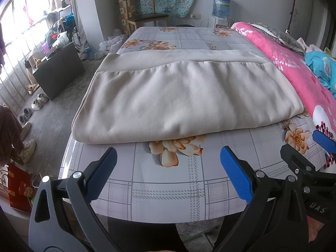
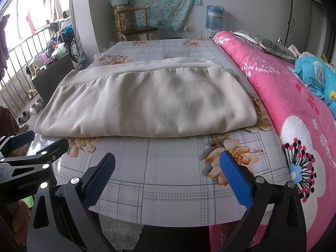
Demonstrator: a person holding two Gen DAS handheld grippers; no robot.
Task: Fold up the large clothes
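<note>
Beige garment (image 1: 184,96): folded flat, lying across the middle of the bed (image 1: 168,180), clear of both claws. Left claw (image 1: 168,168) wide open, empty, over the bed's near edge. Right claw (image 2: 168,174) likewise wide open, empty, just beside it at the same edge. Pink floral blanket (image 2: 294,96) heaped along the bed's right edge. Wooden chair (image 1: 145,10) beyond the far edge.
</note>
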